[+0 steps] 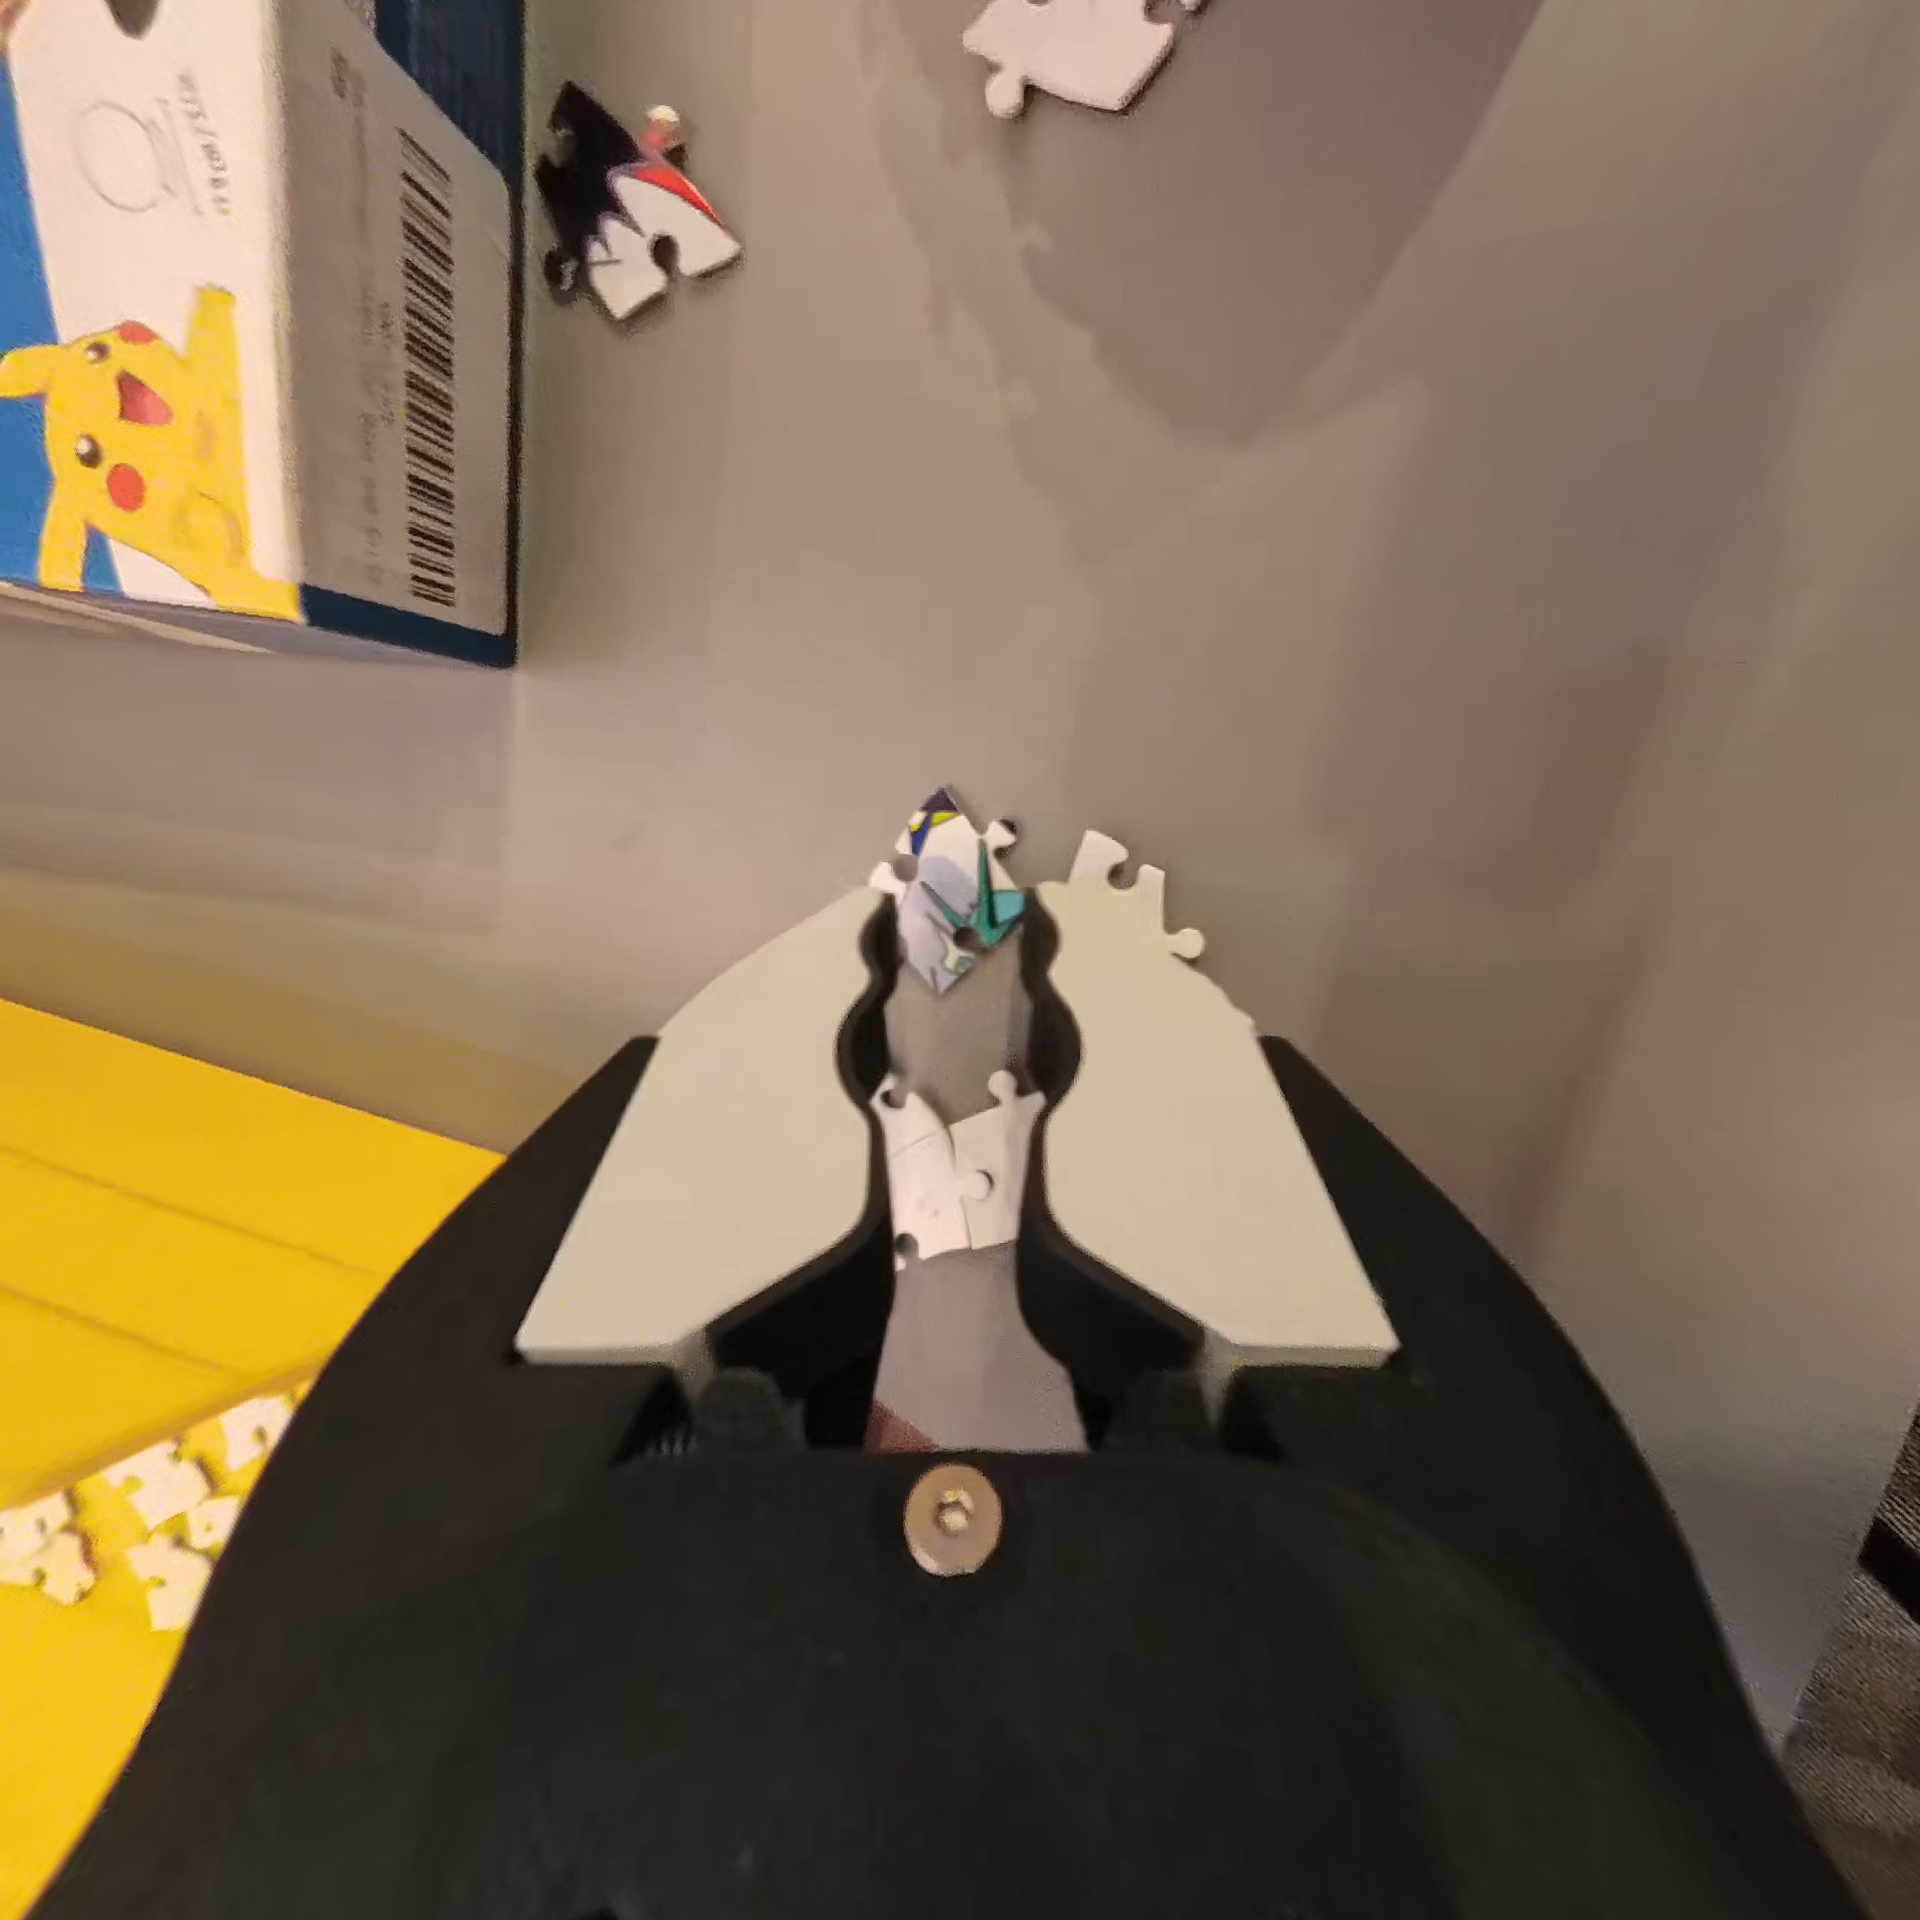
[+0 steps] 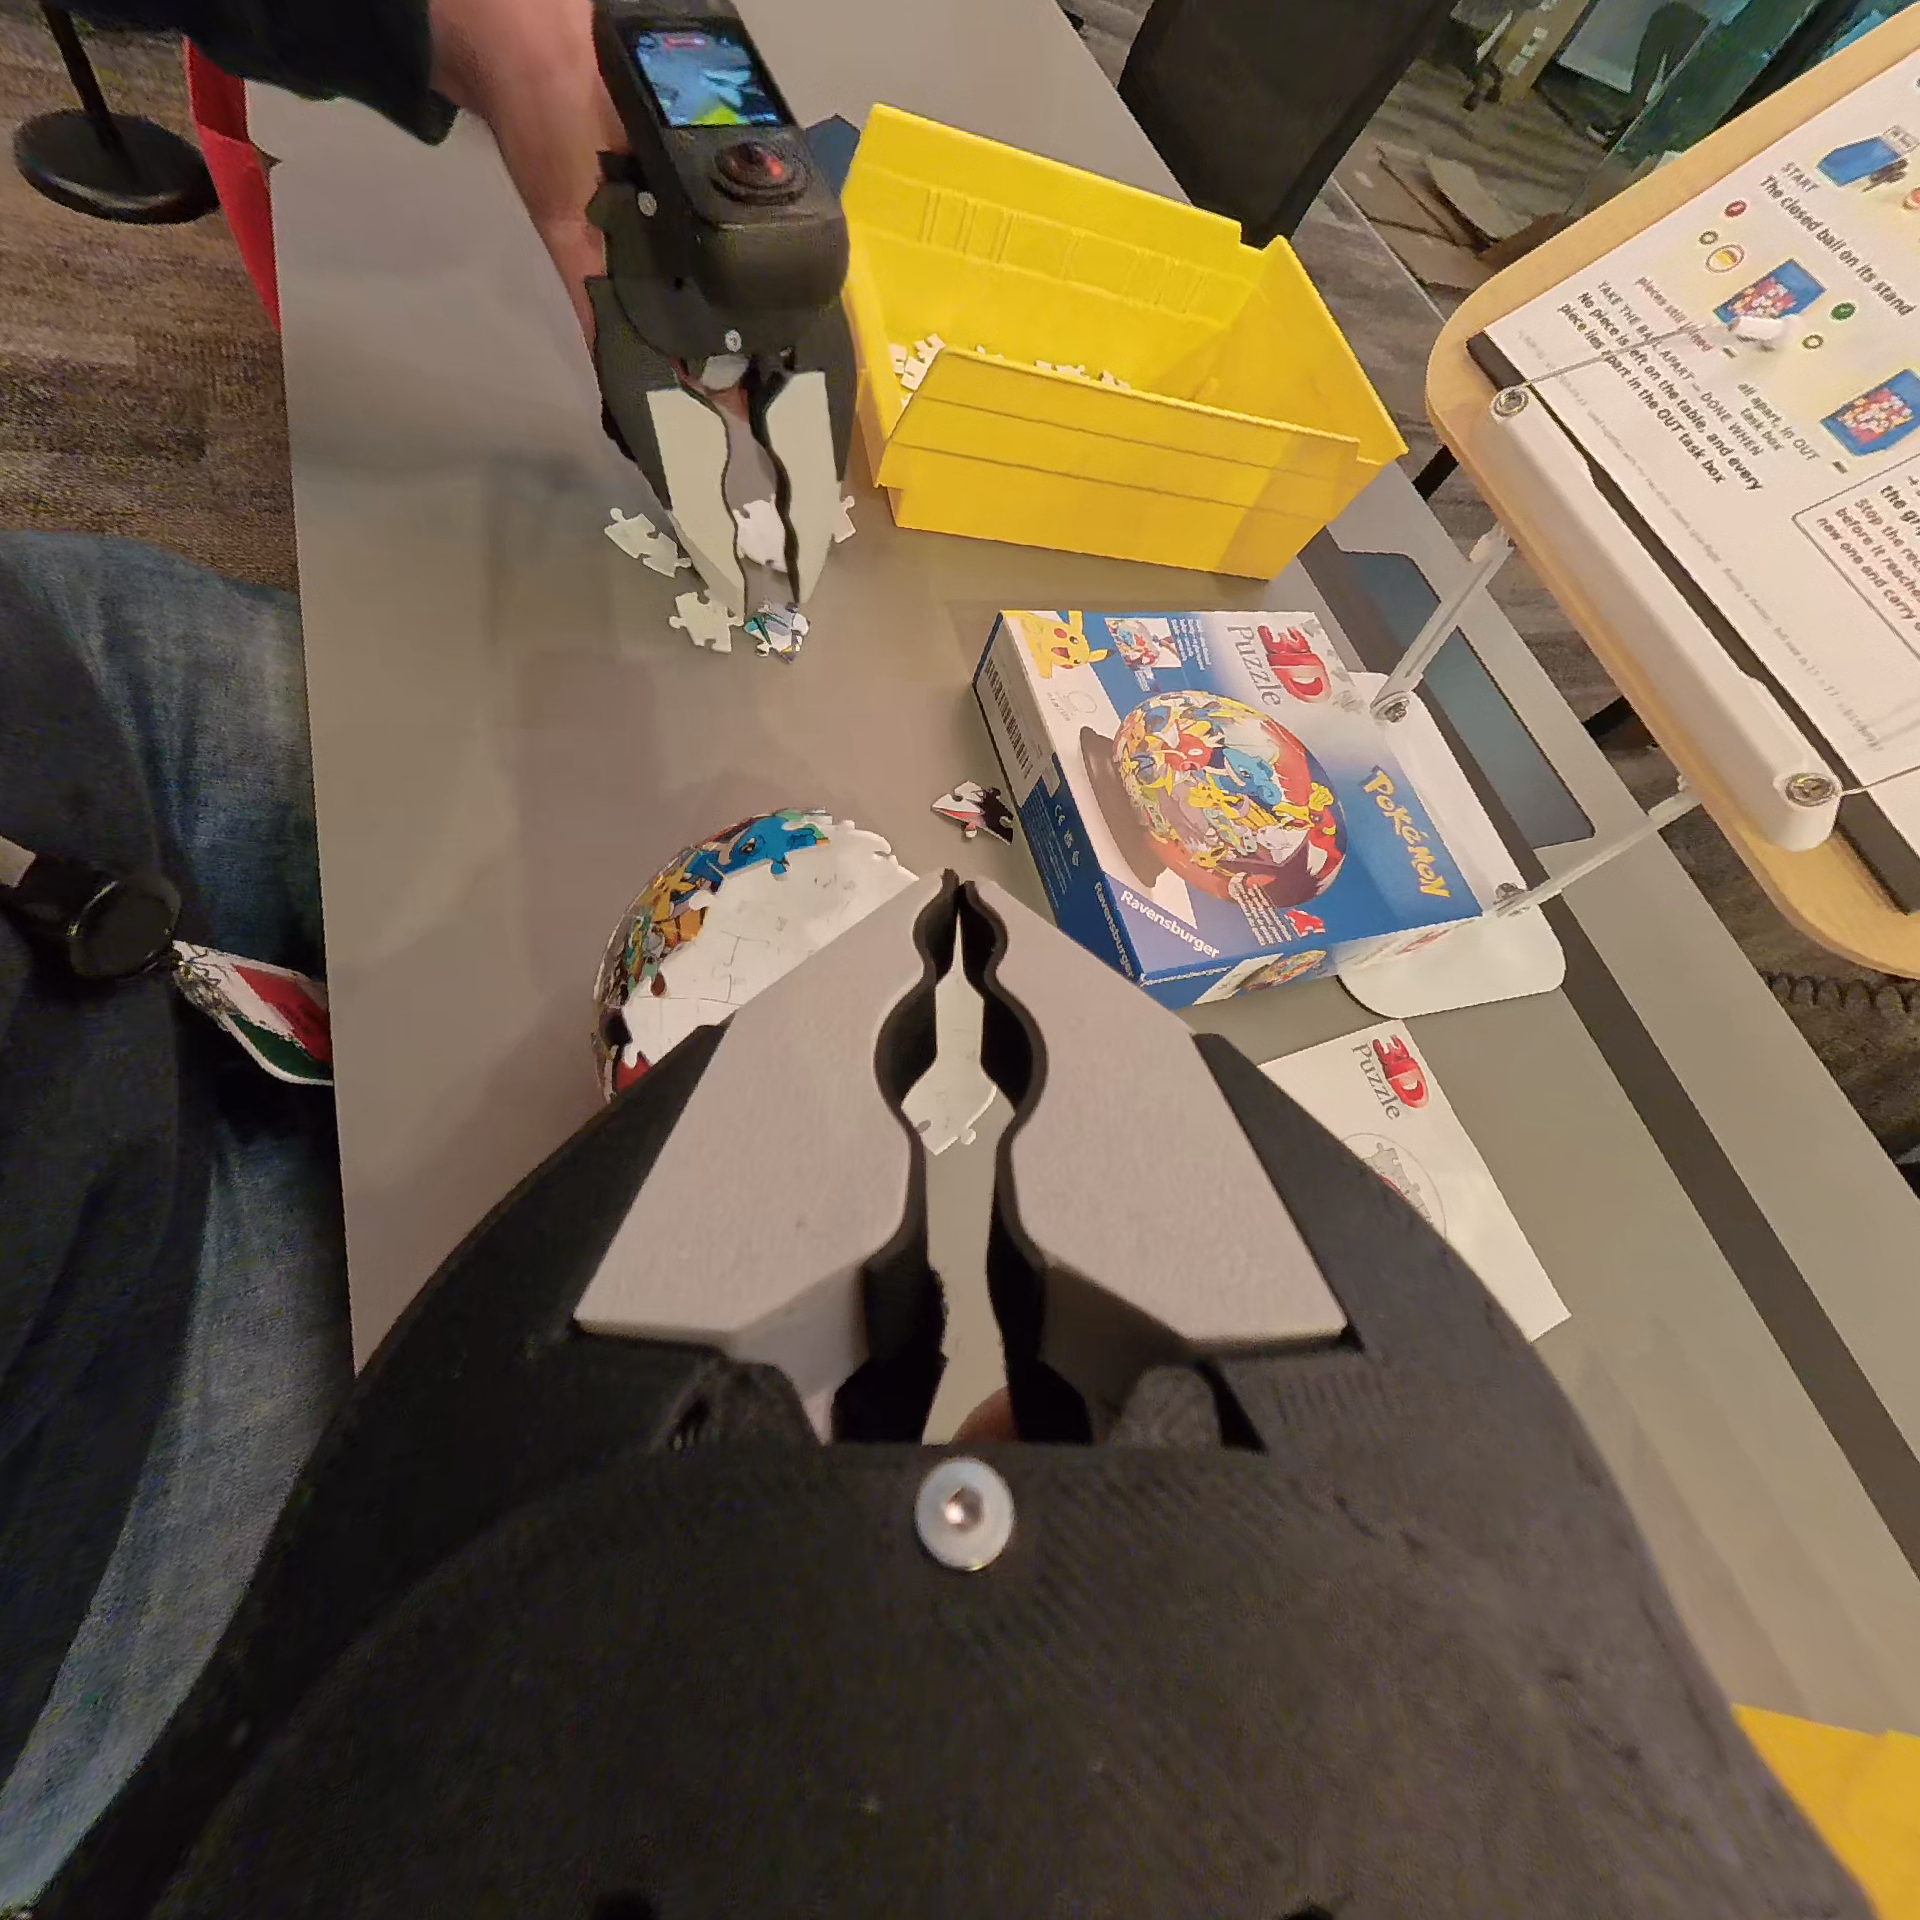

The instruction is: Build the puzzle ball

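Left gripper [image 2: 774,613] tip-down over a printed piece [image 1: 951,904] on the table [image 2: 499,727], jaws narrow – grip unclear; half-built puzzle ball [image 2: 727,935] nearer the right gripper [image 2: 958,894], seemingly clamping its rim.

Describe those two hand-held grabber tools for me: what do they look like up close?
Each gripper, the left gripper and the right gripper, has a matte black, rough-textured body with one silver screw at its centre. Two pale grey, wedge-shaped fingers taper to a tip, their inner edges lined with wavy black pads. A small black camera sits atop the left one. The person wears a dark sleeve.
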The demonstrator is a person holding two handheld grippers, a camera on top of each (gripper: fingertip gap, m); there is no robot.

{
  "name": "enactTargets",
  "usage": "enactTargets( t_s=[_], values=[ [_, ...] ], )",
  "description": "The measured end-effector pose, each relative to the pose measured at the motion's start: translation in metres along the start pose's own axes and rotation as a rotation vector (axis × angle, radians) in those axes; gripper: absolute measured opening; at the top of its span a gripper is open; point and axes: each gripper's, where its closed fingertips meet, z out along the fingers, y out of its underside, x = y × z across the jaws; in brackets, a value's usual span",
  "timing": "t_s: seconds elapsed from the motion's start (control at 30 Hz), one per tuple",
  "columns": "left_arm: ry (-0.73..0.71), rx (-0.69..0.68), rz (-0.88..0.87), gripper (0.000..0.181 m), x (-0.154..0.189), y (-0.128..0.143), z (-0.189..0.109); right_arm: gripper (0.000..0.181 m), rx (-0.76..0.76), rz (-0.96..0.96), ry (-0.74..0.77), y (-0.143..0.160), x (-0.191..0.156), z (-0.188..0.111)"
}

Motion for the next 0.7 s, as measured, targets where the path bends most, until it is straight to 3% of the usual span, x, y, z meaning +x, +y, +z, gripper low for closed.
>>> enactTargets(
  t_s=[0.07, 0.33, 0.53, 0.7],
  values=[
    [0.025, -0.067, 0.02, 0.031, 0.001, 0.009, 0.005, 0.0, 0.001, 0.0, -0.001, 0.0, 0.0, 0.0],
    [0.069, -0.064, 0.017, 0.019, -0.003, 0.002, 0.012, 0.0, 0.013, 0.005, 0.001, 0.001, -0.001, -0.003],
    [0.014, -0.098, 0.035, 0.043, -0.012, 0.004, 0.012, 0.0, 0.019, 0.003, 0.006, 0.0, 0.0, -0.007],
    [0.062, -0.085, -0.025, 0.031, -0.011, -0.004, 0.017, 0.0, 0.024, 0.003, 0.006, 0.0, -0.001, -0.007]
  ],
)
